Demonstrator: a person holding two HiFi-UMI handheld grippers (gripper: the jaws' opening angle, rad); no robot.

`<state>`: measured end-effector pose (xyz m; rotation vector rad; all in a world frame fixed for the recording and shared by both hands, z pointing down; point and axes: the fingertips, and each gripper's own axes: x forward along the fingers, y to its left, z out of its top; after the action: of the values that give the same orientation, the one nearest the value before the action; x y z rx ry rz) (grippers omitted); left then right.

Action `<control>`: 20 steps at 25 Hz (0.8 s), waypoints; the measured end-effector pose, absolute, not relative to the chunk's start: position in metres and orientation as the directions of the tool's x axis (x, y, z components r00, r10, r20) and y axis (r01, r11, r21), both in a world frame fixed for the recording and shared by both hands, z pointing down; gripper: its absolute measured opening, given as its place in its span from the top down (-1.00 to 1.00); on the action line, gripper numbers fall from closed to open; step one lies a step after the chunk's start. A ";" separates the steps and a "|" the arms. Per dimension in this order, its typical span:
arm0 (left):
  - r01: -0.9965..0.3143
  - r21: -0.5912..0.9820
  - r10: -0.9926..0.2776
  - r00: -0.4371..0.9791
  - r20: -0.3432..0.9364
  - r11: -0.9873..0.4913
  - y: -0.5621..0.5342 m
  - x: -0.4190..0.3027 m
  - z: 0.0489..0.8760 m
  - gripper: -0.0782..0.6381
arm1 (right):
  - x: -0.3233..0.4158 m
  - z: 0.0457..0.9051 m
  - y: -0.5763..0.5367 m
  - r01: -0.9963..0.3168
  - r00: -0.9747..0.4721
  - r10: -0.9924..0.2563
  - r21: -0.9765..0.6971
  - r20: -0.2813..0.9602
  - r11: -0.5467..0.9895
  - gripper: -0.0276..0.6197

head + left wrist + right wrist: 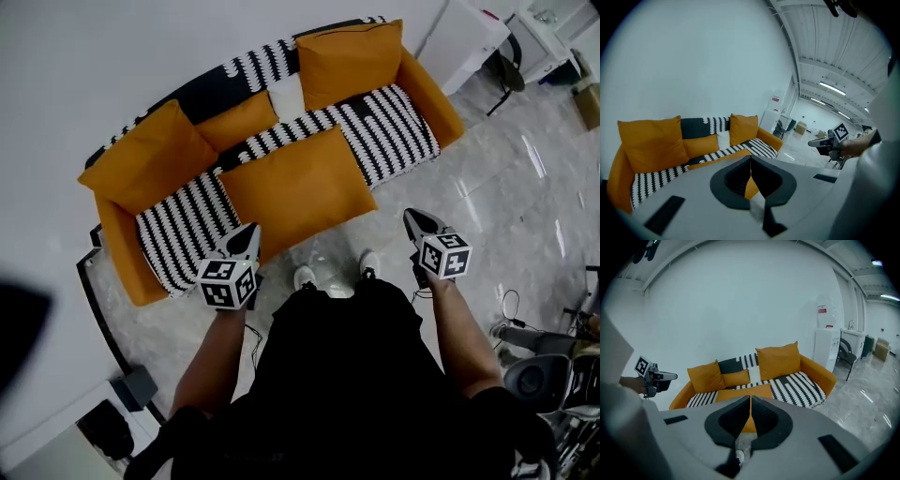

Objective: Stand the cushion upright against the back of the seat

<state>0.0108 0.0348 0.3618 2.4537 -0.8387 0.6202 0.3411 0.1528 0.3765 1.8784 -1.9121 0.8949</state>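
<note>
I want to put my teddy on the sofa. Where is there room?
The striped seat is bare on the right, between the flat cushion and the right armrest. A smaller bare strip lies left of that cushion. The back is crowded with upright cushions.

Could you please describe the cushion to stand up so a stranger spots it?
Find the orange sofa with striped seat. The large square orange fabric cushion lies flat mid-seat at the front edge; the other orange cushions lean against the backrest.

Orange cushion (298, 190), black-and-white striped orange-armed sofa (394, 122), grey marbled floor (497, 202), white wall (112, 56)
</note>
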 end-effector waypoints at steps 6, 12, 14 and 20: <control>-0.792 0.281 -0.548 0.587 0.597 -0.542 0.039 -0.009 0.392 0.73 | 0.380 0.425 0.131 -0.984 -0.155 -0.696 -0.174 0.701 0.044 0.79; -0.895 0.243 -0.610 0.435 0.662 -0.375 0.063 -0.024 0.420 0.73 | 0.393 0.480 0.111 -0.956 -0.278 -0.565 -0.167 0.777 0.240 0.79; -0.918 0.251 -0.618 0.393 0.681 -0.308 0.072 -0.023 0.433 0.73 | 0.401 0.497 0.107 -0.942 -0.306 -0.528 -0.173 0.792 0.286 0.79; -0.969 0.155 -0.586 0.242 0.773 -0.194 0.103 -0.037 0.486 0.73 | 0.413 0.552 0.107 -0.899 -0.353 -0.412 -0.184 0.840 0.397 0.79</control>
<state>-0.0371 0.1031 0.4864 1.8737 -1.4206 0.7605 0.4129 0.1074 0.5519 1.1210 -1.9331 0.8587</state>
